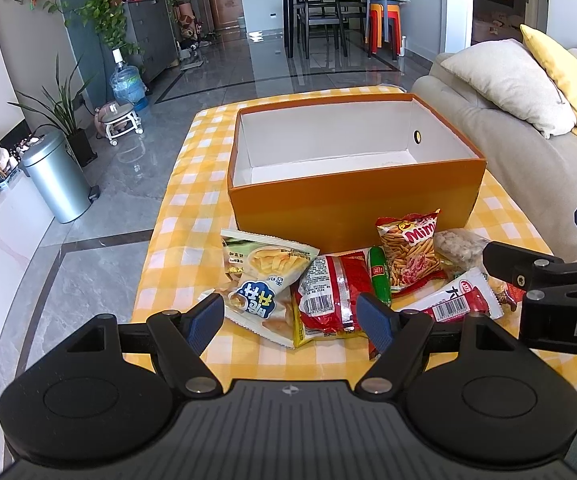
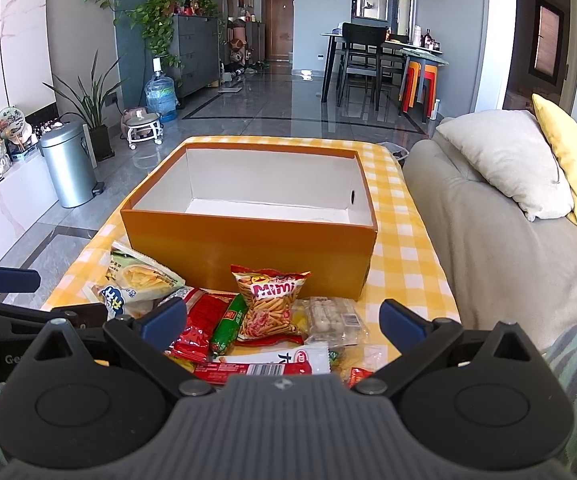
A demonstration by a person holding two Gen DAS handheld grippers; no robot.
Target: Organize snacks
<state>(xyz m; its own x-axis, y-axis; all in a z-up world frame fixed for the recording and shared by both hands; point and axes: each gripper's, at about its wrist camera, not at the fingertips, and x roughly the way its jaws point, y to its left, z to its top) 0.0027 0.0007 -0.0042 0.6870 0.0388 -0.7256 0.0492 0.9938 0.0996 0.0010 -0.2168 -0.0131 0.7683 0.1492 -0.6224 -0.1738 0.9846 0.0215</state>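
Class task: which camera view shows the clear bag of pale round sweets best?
The right wrist view: the clear bag lies whole between the open fingers. The left wrist view shows it partly hidden behind the right gripper.

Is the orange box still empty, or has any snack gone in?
Empty as far as visible: the orange box shows only bare white floor; its near corner is hidden.

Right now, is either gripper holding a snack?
No. The left gripper and right gripper are open, above the snacks.

Right claw (image 2: 282,320) spread wide, snack packets (image 2: 272,304) beneath (touching), orange box (image 2: 248,244) behind
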